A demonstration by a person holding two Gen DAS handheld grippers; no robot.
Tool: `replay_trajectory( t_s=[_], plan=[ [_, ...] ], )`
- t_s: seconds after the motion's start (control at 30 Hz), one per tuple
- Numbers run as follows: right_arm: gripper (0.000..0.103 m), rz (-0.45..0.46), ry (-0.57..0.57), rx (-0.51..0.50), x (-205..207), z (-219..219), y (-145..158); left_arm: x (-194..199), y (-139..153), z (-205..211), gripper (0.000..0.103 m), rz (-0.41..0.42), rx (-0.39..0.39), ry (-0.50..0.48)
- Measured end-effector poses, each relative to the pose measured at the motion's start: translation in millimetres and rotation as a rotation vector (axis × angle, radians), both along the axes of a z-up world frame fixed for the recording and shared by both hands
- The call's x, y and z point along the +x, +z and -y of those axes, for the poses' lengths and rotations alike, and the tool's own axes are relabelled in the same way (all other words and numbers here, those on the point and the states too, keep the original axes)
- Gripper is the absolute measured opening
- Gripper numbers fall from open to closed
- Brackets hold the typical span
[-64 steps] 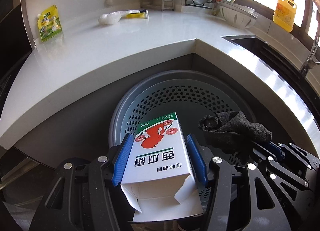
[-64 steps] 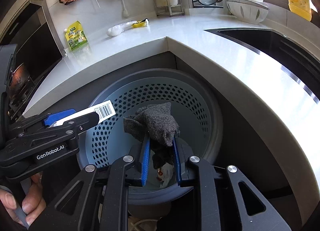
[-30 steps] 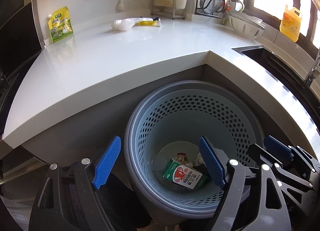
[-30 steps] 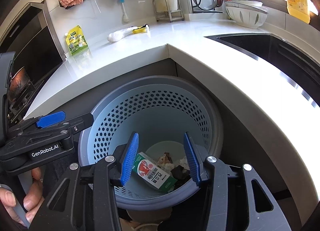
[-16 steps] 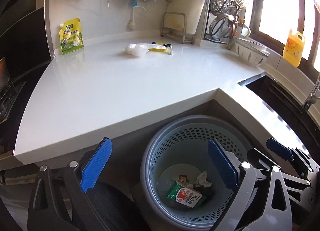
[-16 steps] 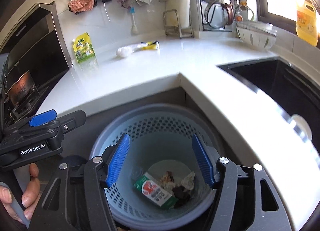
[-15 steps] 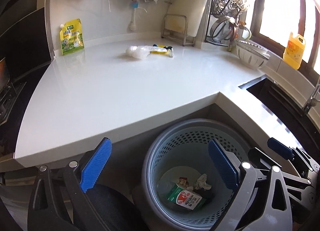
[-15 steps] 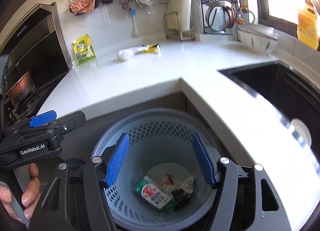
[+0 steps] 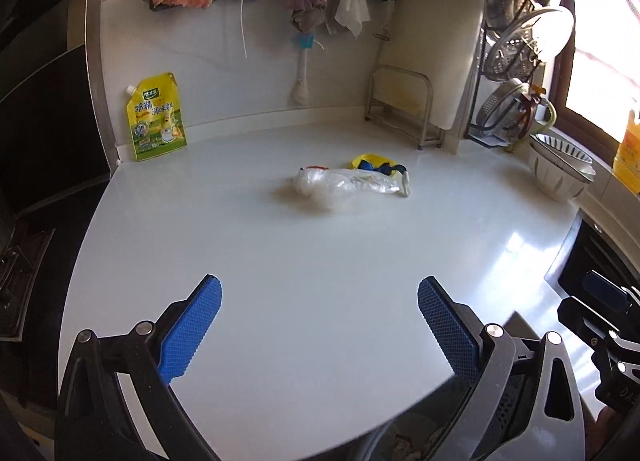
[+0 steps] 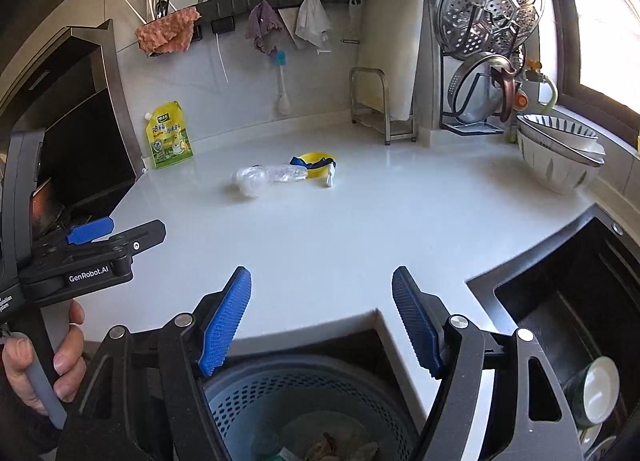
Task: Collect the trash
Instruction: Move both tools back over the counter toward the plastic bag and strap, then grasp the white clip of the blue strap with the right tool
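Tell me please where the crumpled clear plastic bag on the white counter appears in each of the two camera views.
Left wrist view: the clear plastic bag lies just above the picture's middle, on the counter.
Right wrist view: the bag sits left of centre, in the upper half.
Shared landmark: the yellow-green pouch leaning on the back wall, to the bag's left in both views.

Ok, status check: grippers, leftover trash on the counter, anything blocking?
Left gripper and right gripper open, empty, jaws just widened. Crumpled clear plastic bag and yellow wrapper lie mid white counter. Path clear.
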State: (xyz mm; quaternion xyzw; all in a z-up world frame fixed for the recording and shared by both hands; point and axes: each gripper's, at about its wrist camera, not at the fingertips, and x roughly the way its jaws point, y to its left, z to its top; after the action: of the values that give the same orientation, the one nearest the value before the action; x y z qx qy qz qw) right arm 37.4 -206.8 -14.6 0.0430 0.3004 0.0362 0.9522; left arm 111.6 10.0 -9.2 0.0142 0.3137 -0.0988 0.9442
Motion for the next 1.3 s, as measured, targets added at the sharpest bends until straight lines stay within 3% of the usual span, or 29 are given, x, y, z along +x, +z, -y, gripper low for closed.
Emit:
replay_trajectory(
  t_s=[0.27, 0.6, 0.9, 1.1, 1.17, 1.23, 1.3],
  plan=[
    [0.07, -0.048, 0.024, 0.013, 99.9, 9.7, 2.4, 75.2, 5.2, 2.3, 0.097, 0.009, 0.002, 0.067],
    [0.07, -0.127, 0.023, -0.021, 205.6, 11.0, -26.7, 144.8, -14.6, 18.0, 0.097, -0.025, 0.03, 0.111],
    [0.07, -0.189, 0.011, -0.027, 262.8, 15.7, -47.6, 166.6, -34.1, 27.6, 0.097, -0.07, 0.05, 0.106],
    [0.07, -0.215, 0.009, -0.036, 283.9, 17.2, -54.7, 164.9, -30.7, 27.1, 0.097, -0.049, 0.049, 0.108],
    [0.066, -0.223, 0.019, -0.043, 289.1, 14.6, -56.5, 165.5, -31.0, 26.2, 0.097, -0.055, 0.041, 0.108],
    [0.055, -0.236, 0.034, -0.05, 293.2, 11.2, -58.5, 166.0, -31.5, 25.3, 0.097, -0.06, 0.037, 0.112],
    [0.052, -0.24, 0.039, -0.054, 294.7, 9.4, -60.1, 165.9, -32.3, 25.6, 0.097, -0.066, 0.033, 0.111]
  ],
)
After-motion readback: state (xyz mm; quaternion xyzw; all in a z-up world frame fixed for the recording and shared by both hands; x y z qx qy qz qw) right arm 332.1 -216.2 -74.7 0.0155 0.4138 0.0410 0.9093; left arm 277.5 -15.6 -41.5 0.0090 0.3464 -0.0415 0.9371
